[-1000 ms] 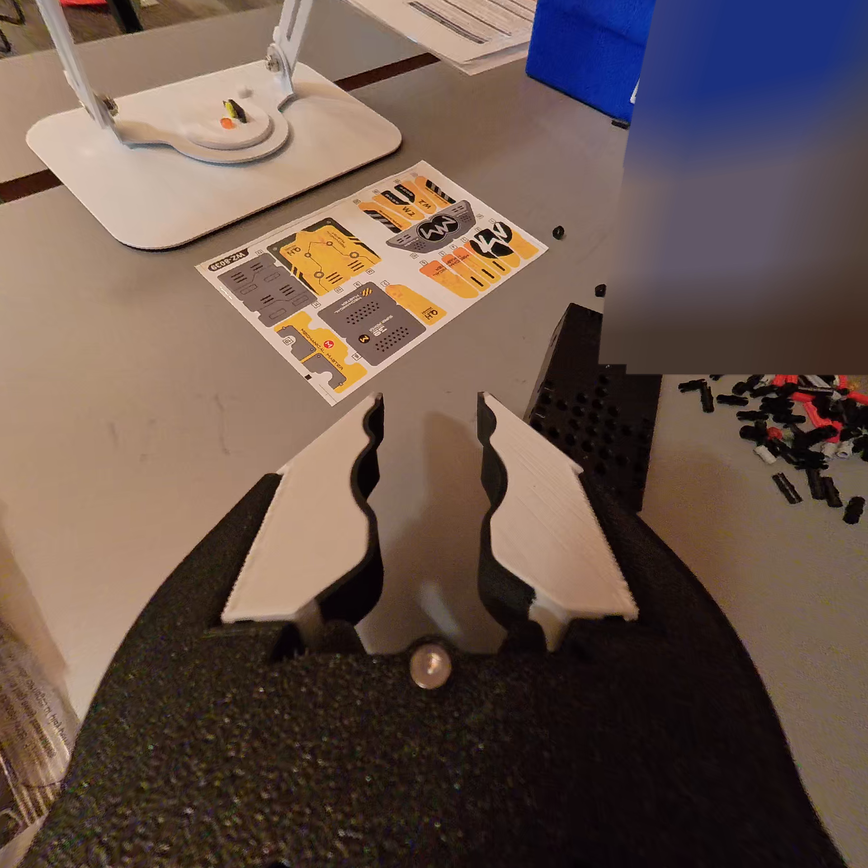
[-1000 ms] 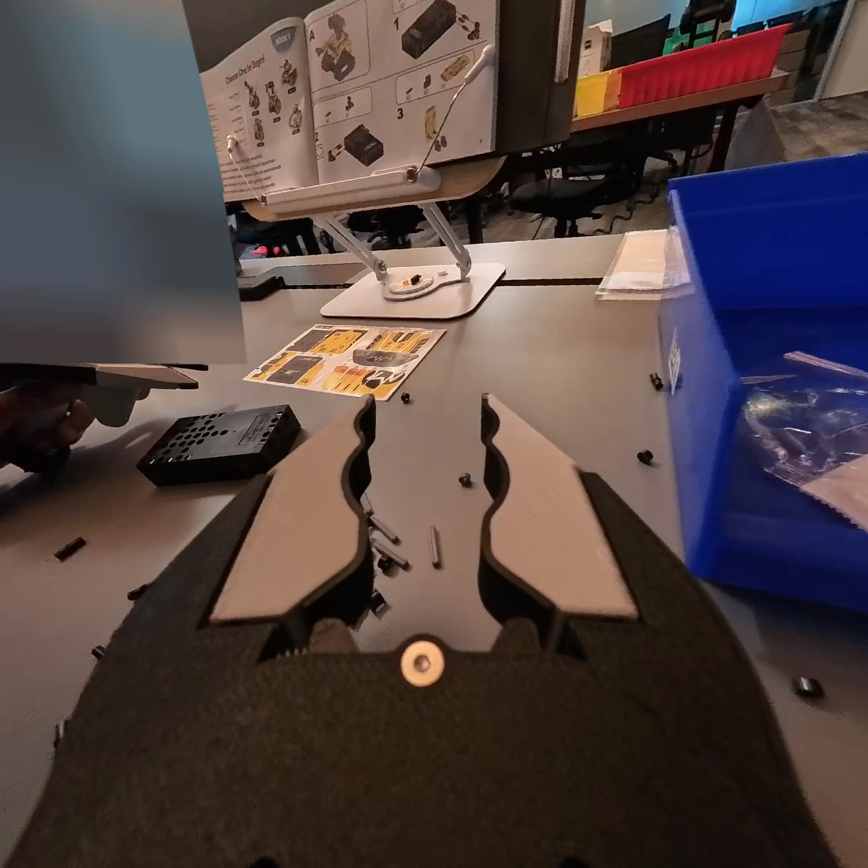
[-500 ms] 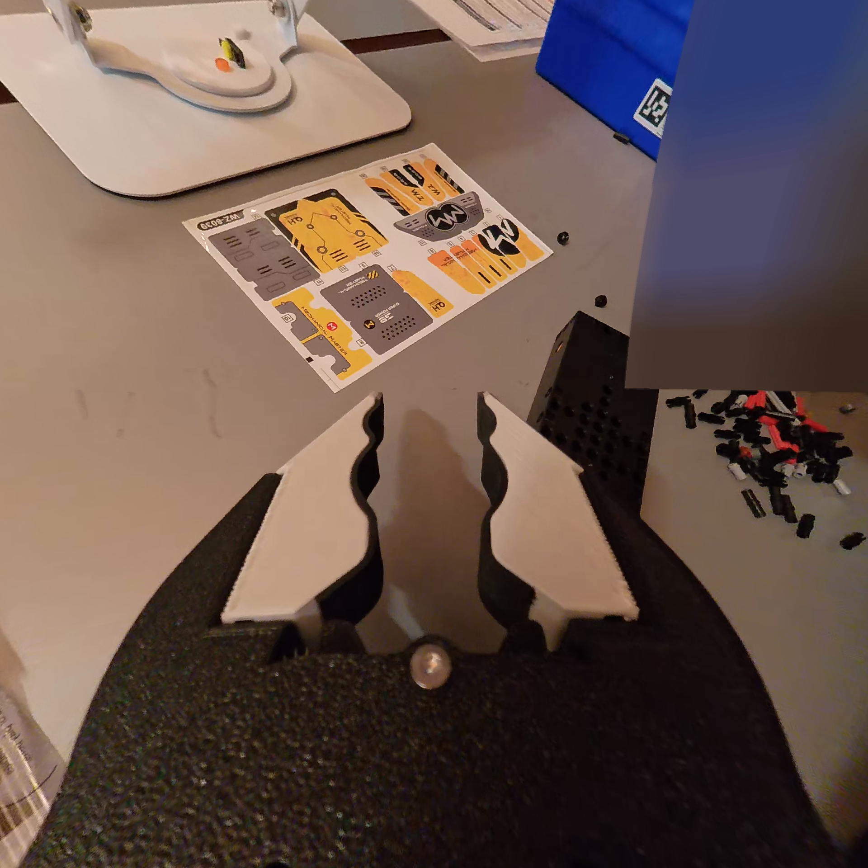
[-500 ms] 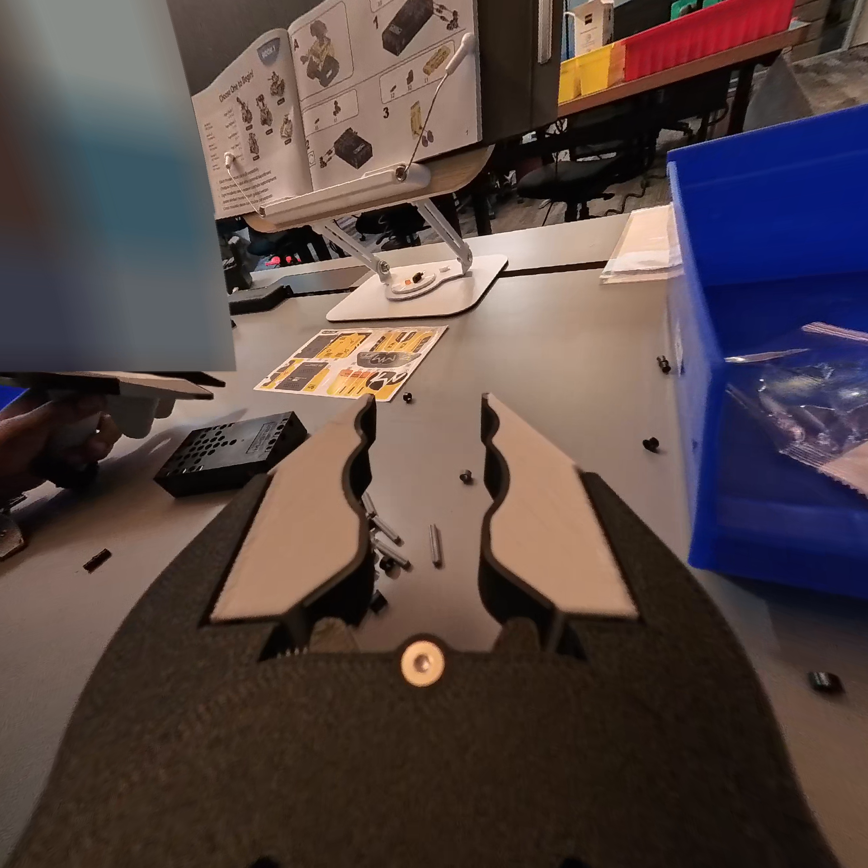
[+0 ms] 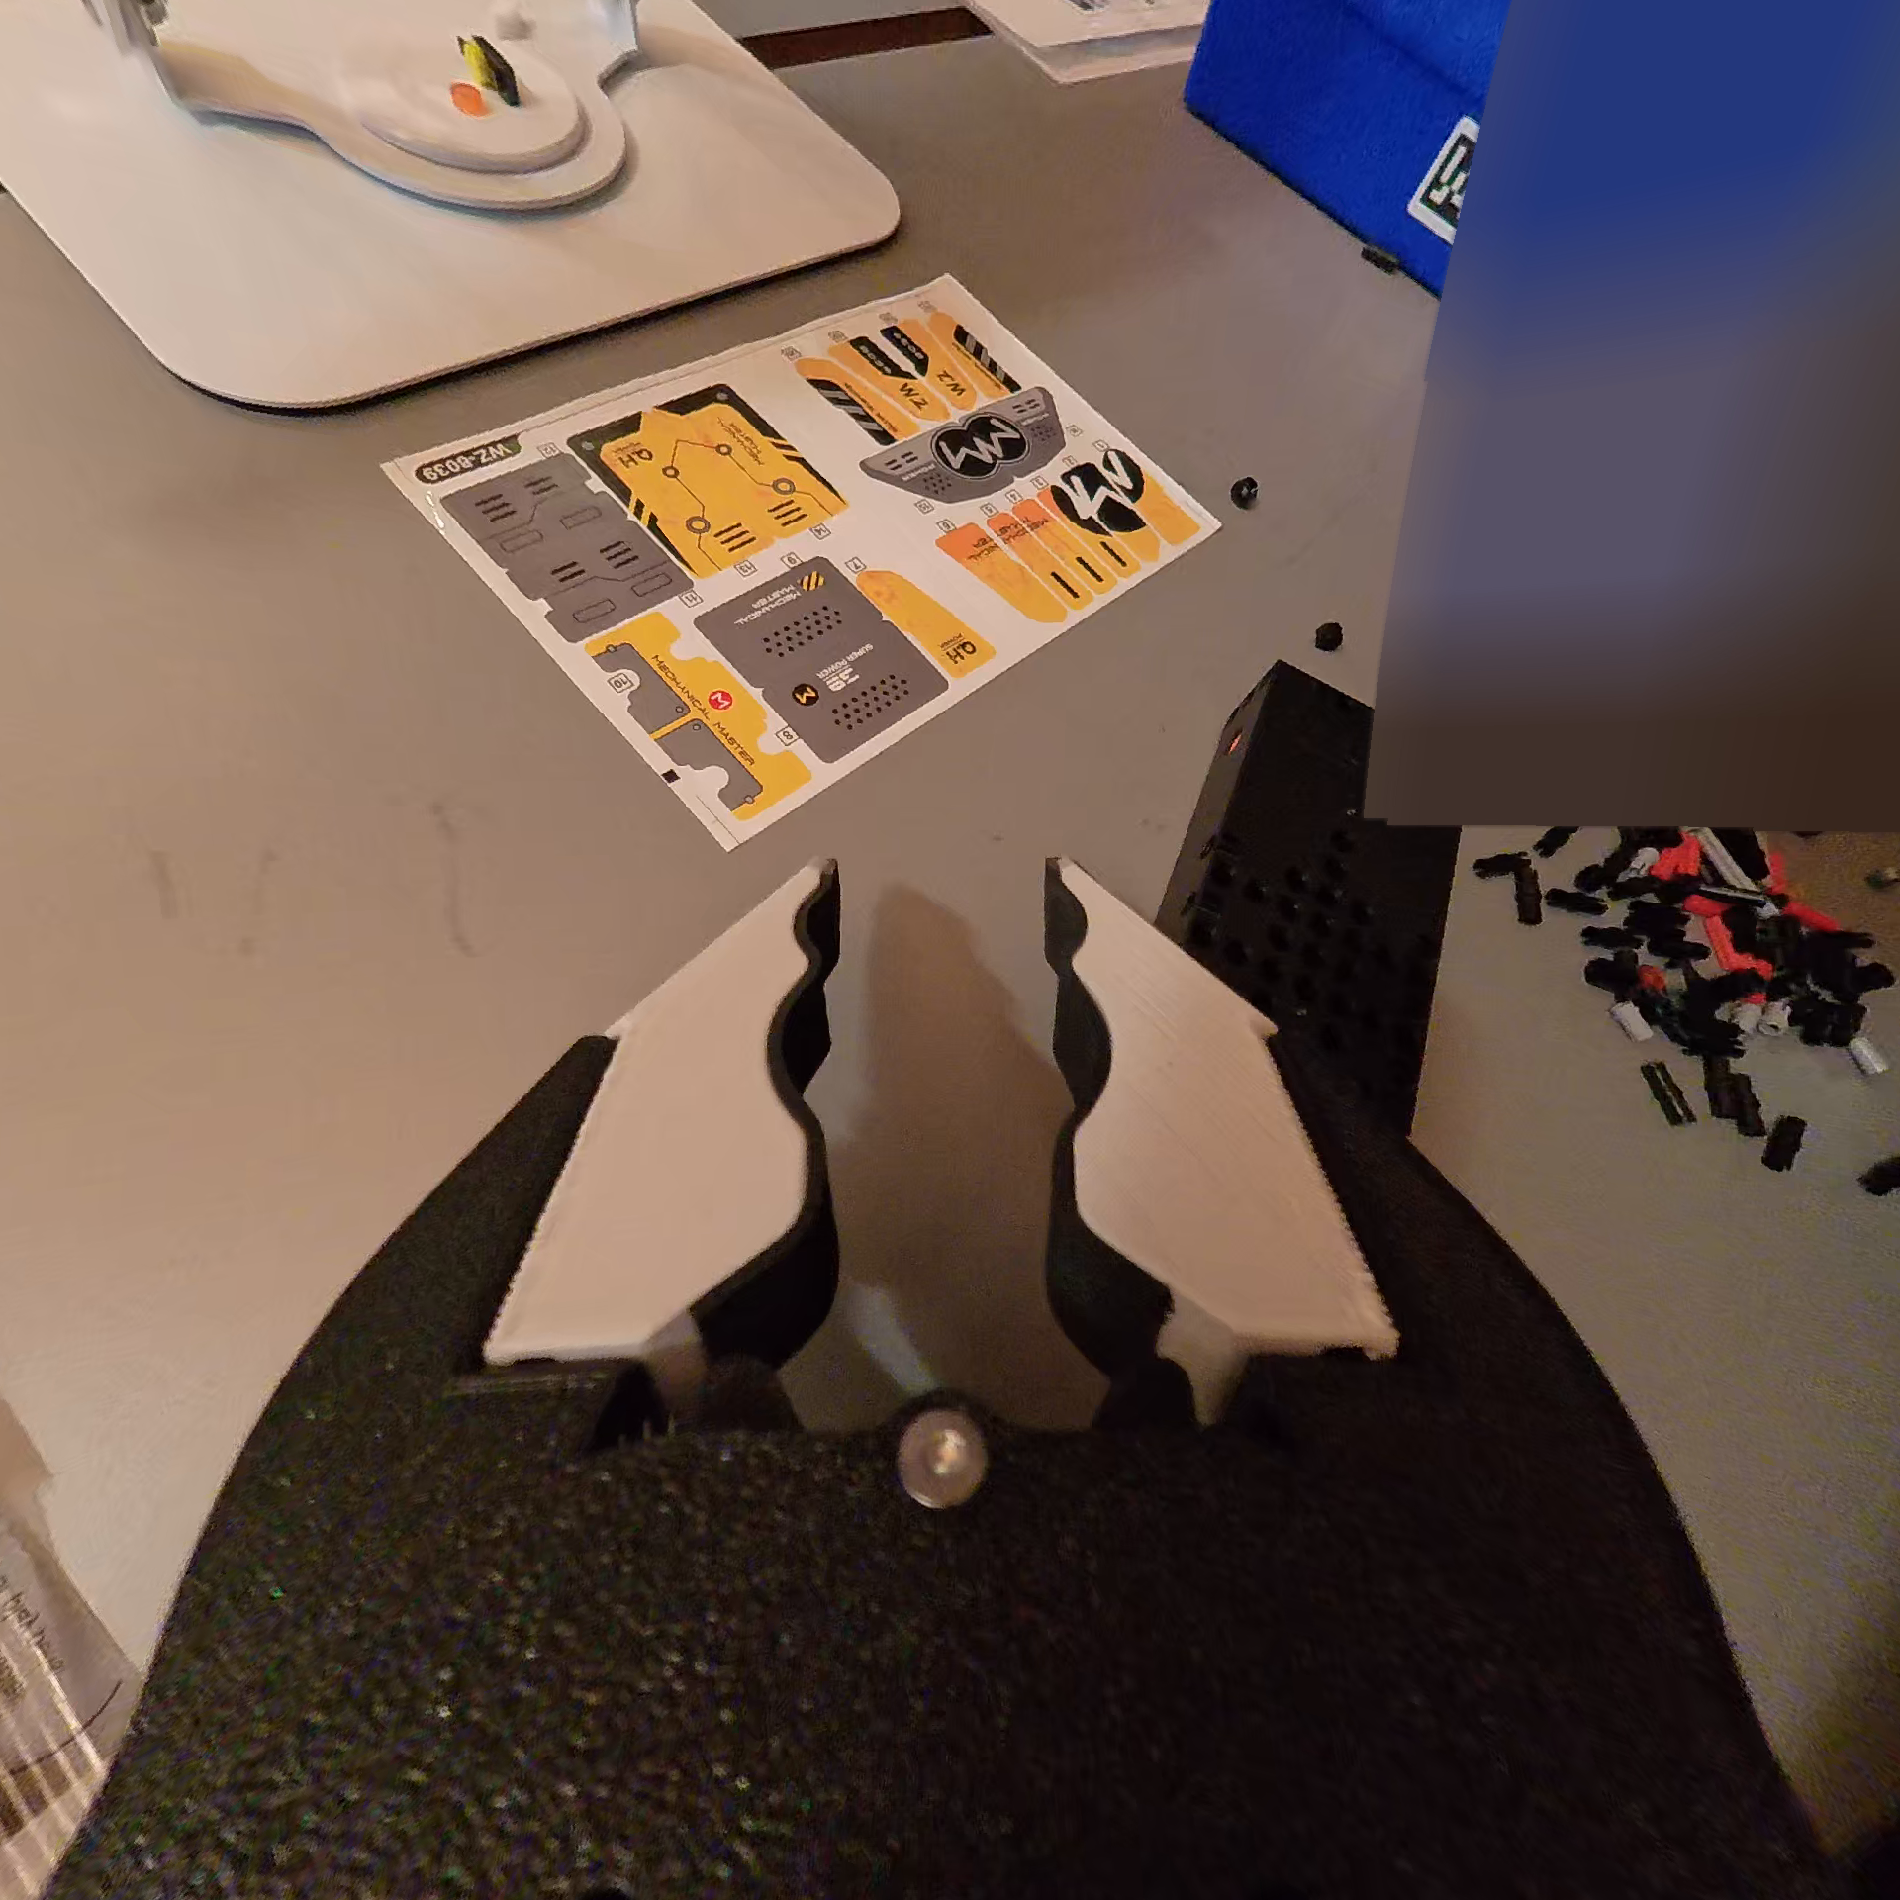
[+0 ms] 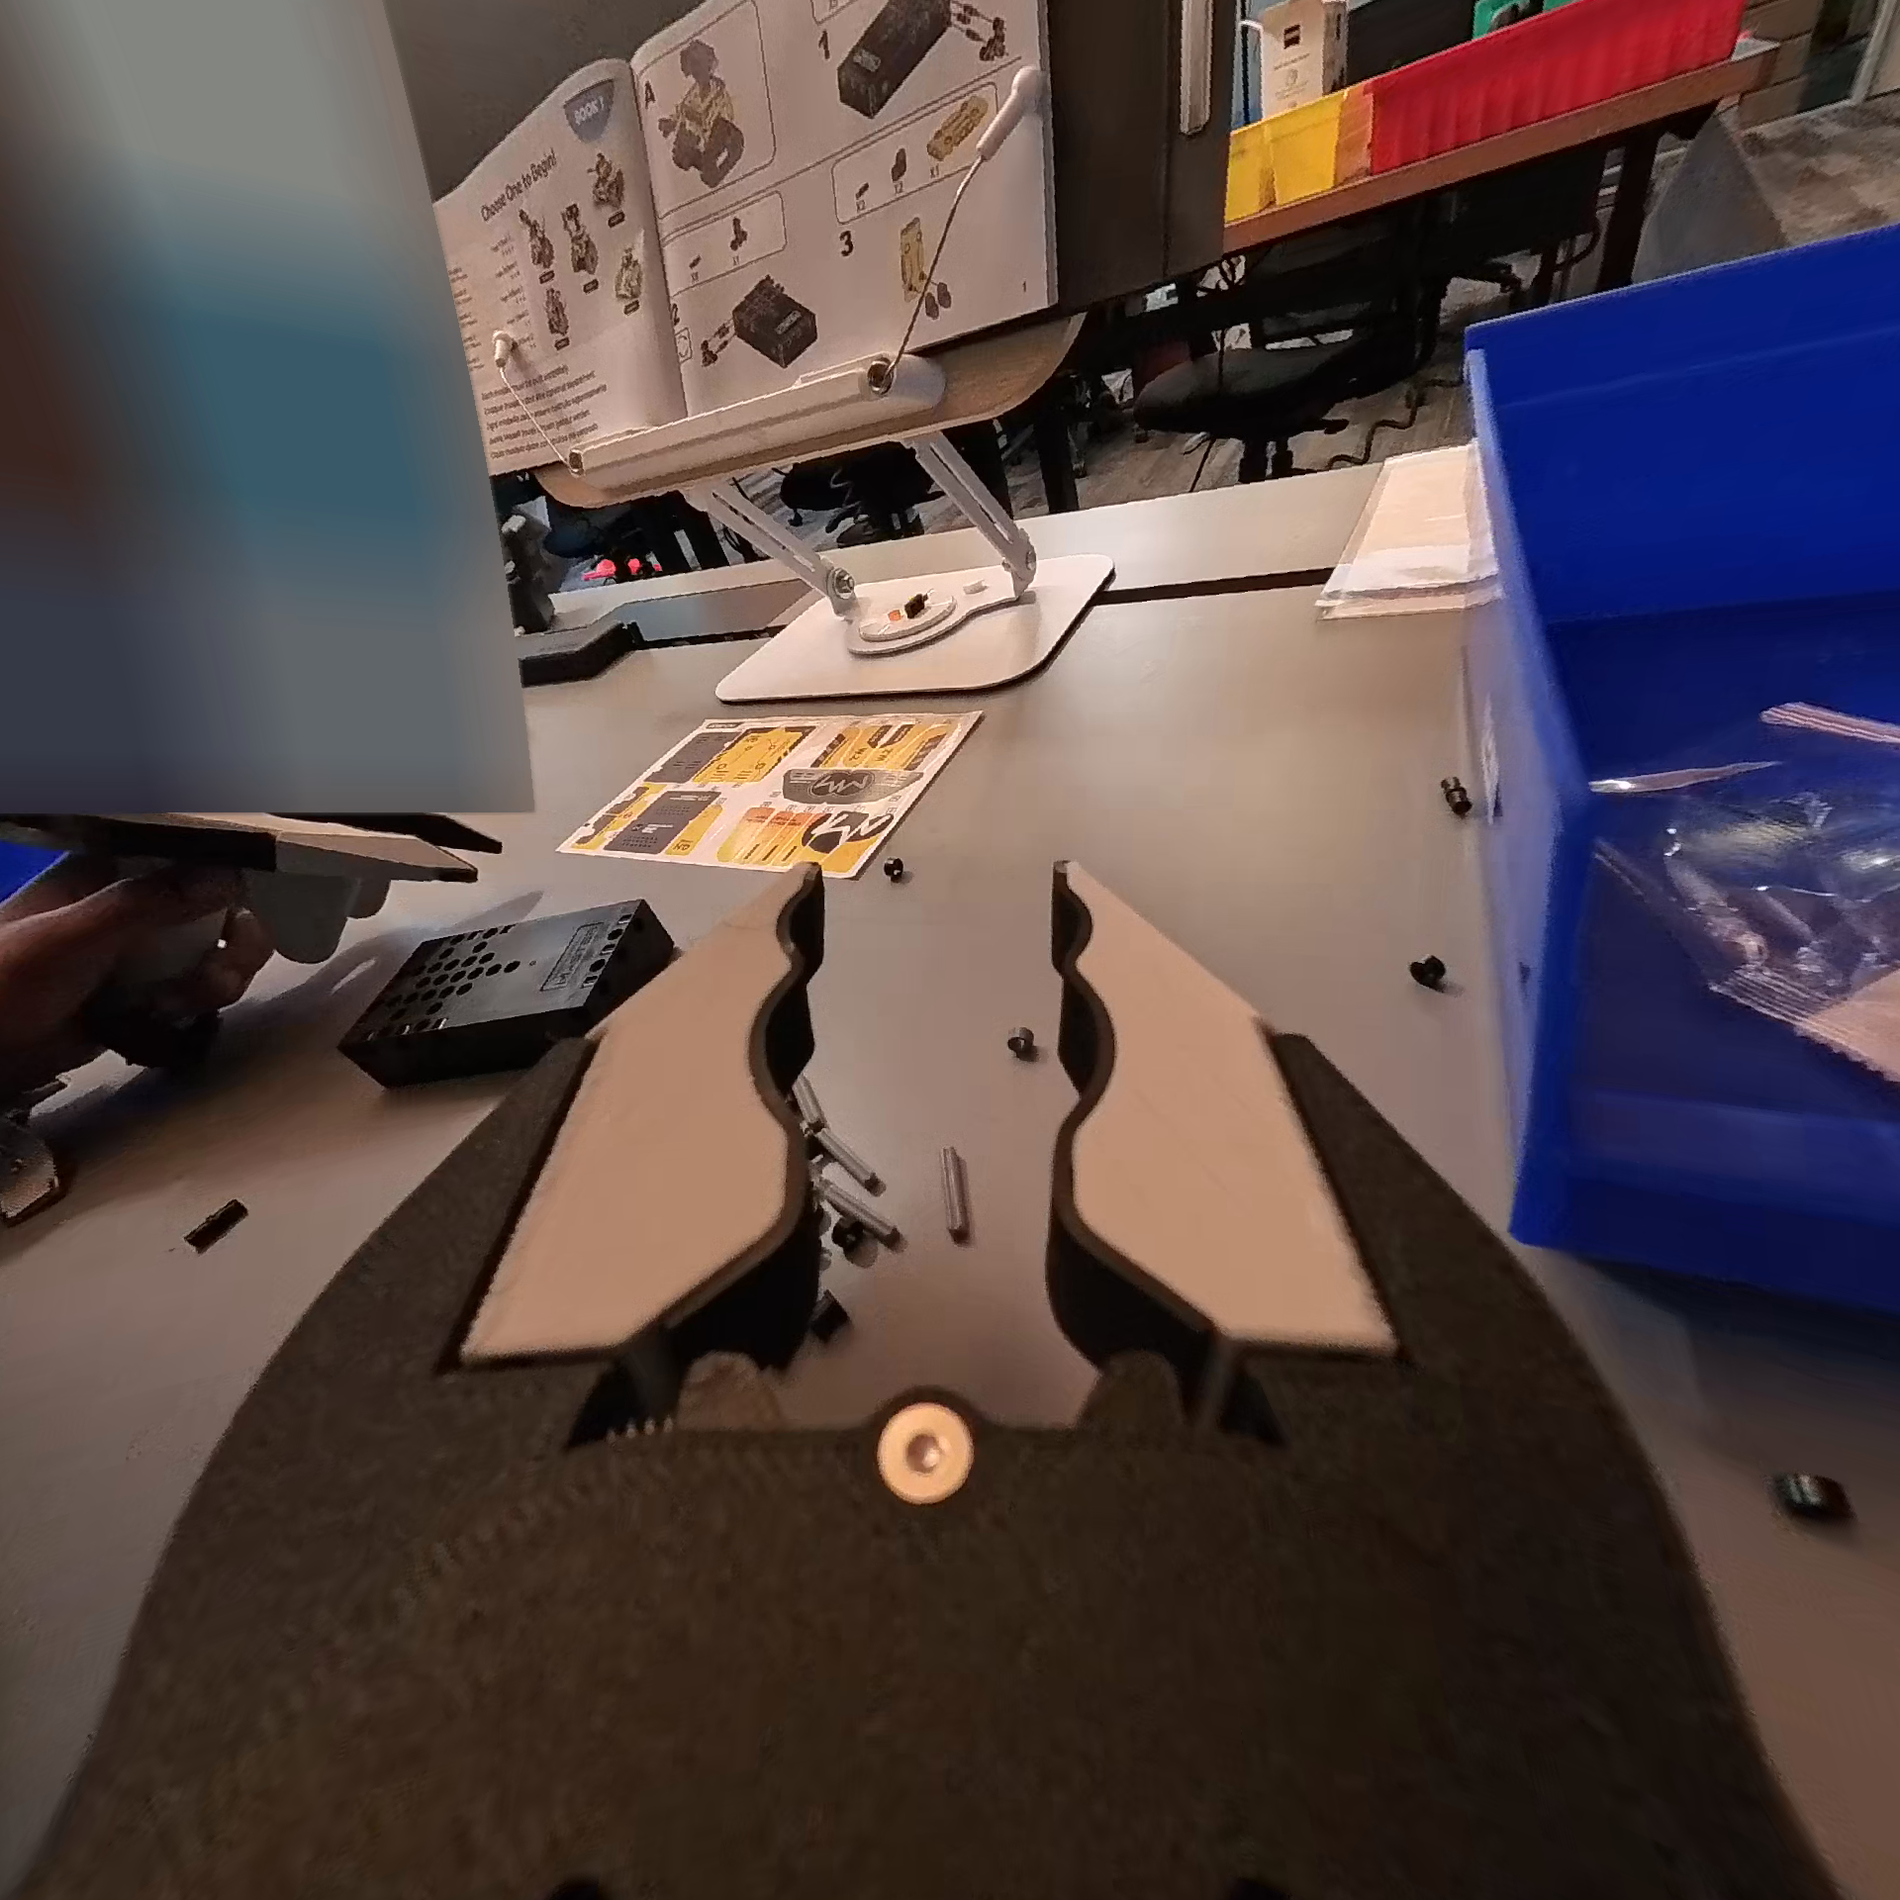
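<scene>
Presently listed: left gripper (image 5: pixel 941 874), jaws apart and empty, above bare grey table (image 5: pixel 257 925), black perforated box (image 5: pixel 1306 925) just right of it, sticker sheet (image 5: pixel 802 545) ahead. Right gripper (image 6: pixel 936 874), jaws apart and empty, over loose grey pins (image 6: pixel 853 1172). Blue bin (image 6: pixel 1686 720) holds a clear bag (image 6: pixel 1789 905). Nothing gripped or joined. Blurred patches hide part of each view; the small-parts heap (image 5: pixel 1727 966) is partly cut off.

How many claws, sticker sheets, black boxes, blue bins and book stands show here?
Claws: 2 (left claw, right claw, both open)
Sticker sheet: 1
Black box: 1
Blue bin: 1
Book stand: 1
Total: 6
</scene>
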`<state>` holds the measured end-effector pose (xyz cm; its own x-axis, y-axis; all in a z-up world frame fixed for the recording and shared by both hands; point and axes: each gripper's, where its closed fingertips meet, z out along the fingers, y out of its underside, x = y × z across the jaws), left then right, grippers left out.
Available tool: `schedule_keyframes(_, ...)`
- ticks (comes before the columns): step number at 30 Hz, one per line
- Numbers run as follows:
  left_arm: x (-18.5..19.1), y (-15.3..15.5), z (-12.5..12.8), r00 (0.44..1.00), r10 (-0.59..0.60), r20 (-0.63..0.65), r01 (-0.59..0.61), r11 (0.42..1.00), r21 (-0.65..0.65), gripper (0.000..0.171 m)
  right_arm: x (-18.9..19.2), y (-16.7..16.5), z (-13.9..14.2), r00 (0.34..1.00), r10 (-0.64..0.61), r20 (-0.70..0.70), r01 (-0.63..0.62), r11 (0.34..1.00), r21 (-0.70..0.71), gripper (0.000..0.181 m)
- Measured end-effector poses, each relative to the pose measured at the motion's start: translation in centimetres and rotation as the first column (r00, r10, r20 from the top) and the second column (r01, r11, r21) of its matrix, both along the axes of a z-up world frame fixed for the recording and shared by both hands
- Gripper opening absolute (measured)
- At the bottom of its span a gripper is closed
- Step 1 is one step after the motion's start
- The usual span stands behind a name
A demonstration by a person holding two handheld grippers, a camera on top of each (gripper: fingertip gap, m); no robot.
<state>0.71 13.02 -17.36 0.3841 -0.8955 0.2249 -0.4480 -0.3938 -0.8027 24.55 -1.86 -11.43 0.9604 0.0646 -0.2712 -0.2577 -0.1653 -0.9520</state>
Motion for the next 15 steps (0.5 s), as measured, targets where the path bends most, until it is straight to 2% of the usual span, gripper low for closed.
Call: schedule_keyframes(15, -0.04, 0.16, -0.24, 1.0, 0.006, -0.004, -0.006, 1.0, -0.027, 0.039, 0.25, 0.03, -0.11, 1.0, 0.002, -0.026, -0.002, 1.0, -0.001, 0.044)
